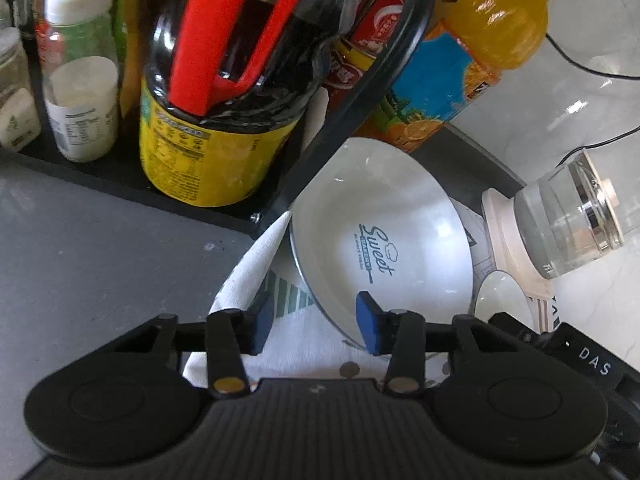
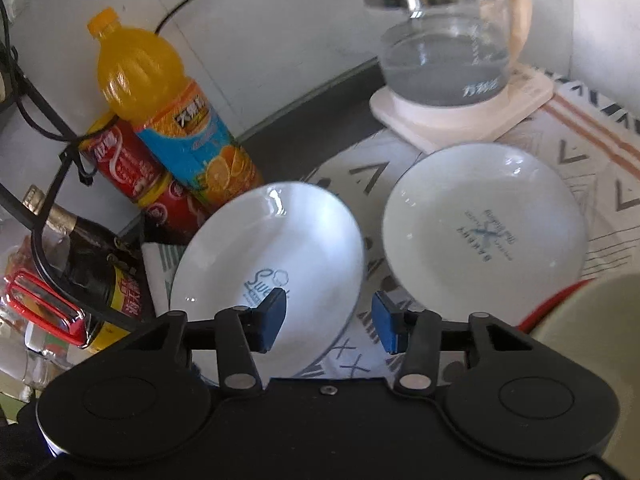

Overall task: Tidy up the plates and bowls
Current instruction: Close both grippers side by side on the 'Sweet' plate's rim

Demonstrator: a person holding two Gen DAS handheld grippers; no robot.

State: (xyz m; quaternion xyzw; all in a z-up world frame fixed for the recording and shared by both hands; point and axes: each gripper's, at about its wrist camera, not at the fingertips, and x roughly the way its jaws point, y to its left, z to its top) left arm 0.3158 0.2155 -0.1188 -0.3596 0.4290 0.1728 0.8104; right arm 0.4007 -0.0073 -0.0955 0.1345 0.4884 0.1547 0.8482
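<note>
Two grippers, one in each of my hands, both with blue-padded fingers spread apart and grasping nothing. My left gripper (image 1: 316, 326) straddles the near rim of a tilted white bowl (image 1: 384, 236) printed "Sweet"; one pad sits inside the bowl, the other outside over the cloth, and I cannot tell whether either touches the rim. My right gripper (image 2: 330, 320) straddles the same bowl (image 2: 272, 264) from the other side, with the left pad over the bowl's inside and the right pad over the cloth.

One patterned cloth (image 2: 592, 152), white with grey triangles and orange stripes, lies under the dishes. One shallow white plate (image 2: 484, 232) with blue lettering rests on it, just beside the bowl to the right, its rim touching or nearly touching; I cannot tell which.

One black wire rack (image 1: 360, 92) stands behind the bowl on the grey counter (image 1: 88, 248). Held in or beside it: one dark sauce jug (image 1: 216, 120) with yellow label and red handle, one white-capped jar (image 1: 80, 68), red cans (image 2: 120, 168), one orange juice bottle (image 2: 160, 100) leaning against the cans.

One glass kettle (image 2: 444, 56), partly filled with water, sits on a cream base (image 2: 464, 112) at the cloth's far edge, beyond the plate, against the white wall.
</note>
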